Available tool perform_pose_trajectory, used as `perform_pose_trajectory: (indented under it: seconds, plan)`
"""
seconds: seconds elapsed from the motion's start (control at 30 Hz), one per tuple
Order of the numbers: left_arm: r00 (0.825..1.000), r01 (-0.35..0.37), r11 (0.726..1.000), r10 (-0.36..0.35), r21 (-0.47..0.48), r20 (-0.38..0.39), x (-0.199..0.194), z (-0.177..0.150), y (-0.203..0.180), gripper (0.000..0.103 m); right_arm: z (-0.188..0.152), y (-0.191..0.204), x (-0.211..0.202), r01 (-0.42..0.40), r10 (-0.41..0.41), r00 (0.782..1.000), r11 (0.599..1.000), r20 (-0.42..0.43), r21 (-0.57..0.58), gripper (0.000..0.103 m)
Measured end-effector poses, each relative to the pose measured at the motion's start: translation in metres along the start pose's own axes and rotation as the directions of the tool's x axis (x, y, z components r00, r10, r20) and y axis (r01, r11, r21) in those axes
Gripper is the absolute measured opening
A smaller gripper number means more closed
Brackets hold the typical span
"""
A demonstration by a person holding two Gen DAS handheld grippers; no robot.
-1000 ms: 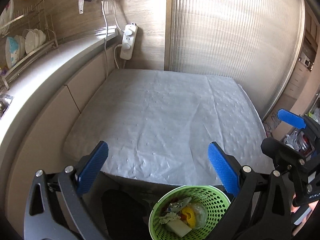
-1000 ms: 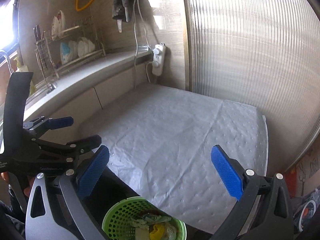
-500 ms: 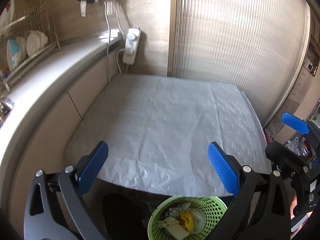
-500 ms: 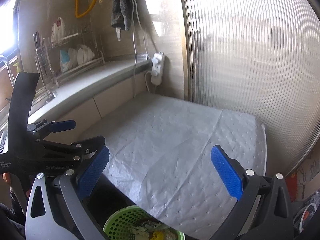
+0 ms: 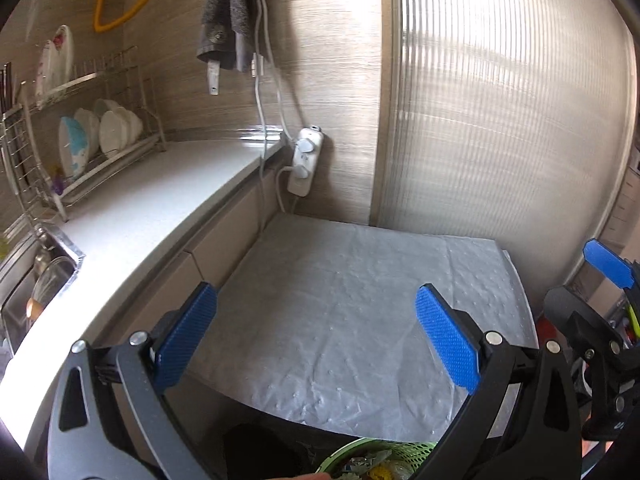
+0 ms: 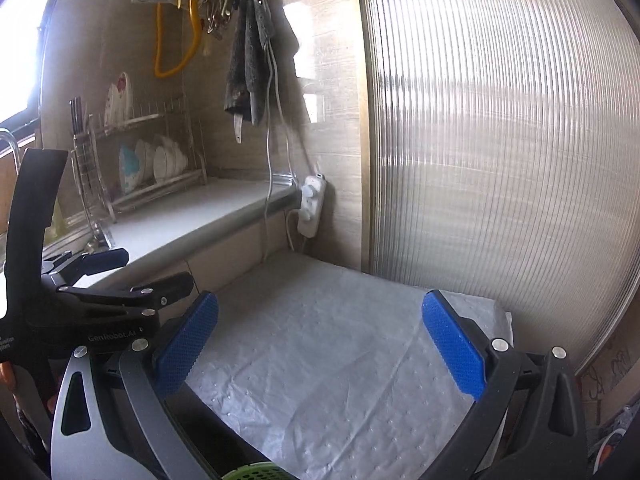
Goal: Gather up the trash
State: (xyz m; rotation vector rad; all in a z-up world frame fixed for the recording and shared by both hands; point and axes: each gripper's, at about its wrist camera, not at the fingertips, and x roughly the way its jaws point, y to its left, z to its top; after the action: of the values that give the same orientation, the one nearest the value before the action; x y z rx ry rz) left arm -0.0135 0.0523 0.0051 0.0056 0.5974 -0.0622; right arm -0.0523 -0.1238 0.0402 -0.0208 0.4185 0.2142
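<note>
A green mesh basket point(image 5: 372, 458) holding scraps of trash peeks in at the bottom edge of the left wrist view, below the front edge of the table; only its rim point(image 6: 252, 472) shows in the right wrist view. My left gripper point(image 5: 316, 336) is open and empty, held above the table's near edge. My right gripper point(image 6: 320, 344) is open and empty, to the right of the left one, which shows at the left of its view point(image 6: 104, 280). No trash shows on the table.
A low table with a crinkled grey-white cover point(image 5: 352, 312) fills the middle. A white counter point(image 5: 132, 216) with a dish rack point(image 5: 80, 140) and a sink point(image 5: 28, 292) runs along the left. A power strip point(image 5: 305, 160) hangs on the back wall. A ribbed translucent panel point(image 5: 500, 120) stands at right.
Both grippers have risen and tilted up. The basket has slid down to the bottom edge of both views and more of the wall shows. Both stay open.
</note>
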Motion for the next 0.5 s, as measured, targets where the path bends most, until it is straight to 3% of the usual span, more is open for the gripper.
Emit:
perform_pose_trajectory:
  seconds: [0.5]
  plan:
    - [0.999,0.002,1.000,-0.003,-0.021,-0.044,0.0082,-0.0048,0.0021,0.095,-0.0034,0.0037,0.0059,-0.011,0.011,0.999,1.000,-0.030,0.004,0.101]
